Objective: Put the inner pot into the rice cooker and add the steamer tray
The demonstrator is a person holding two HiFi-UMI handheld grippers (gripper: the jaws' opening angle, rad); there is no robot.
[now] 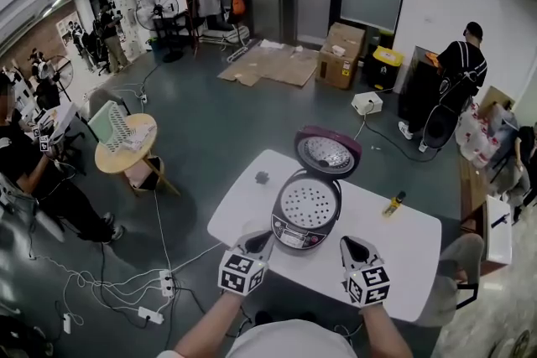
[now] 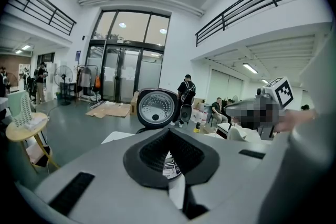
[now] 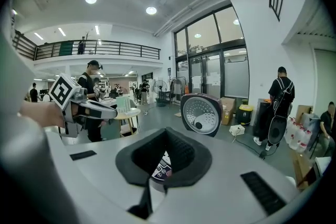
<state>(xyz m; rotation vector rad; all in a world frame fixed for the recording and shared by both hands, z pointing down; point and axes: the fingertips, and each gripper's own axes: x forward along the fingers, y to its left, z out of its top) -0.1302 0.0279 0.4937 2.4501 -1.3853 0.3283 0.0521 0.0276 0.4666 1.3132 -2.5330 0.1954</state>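
The rice cooker (image 1: 300,222) stands on the white table (image 1: 411,239) with its lid (image 1: 328,152) swung up at the back. A perforated steamer tray (image 1: 307,203) lies in its mouth; the inner pot below is hidden. My left gripper (image 1: 255,242) is shut and empty just left of the cooker's front panel. Just right of that panel, my right gripper (image 1: 350,247) is likewise shut with nothing in it. In the left gripper view the raised lid (image 2: 156,107) shows beyond the shut left gripper (image 2: 169,140). The right gripper view shows the lid (image 3: 201,114) past the shut right gripper (image 3: 167,142).
A small yellow-and-black item (image 1: 393,204) lies on the table's right part and a small dark item (image 1: 262,177) at its left. Cables and power strips (image 1: 152,314) trail over the floor at left. A round wooden side table (image 1: 124,145) and seated people are farther left.
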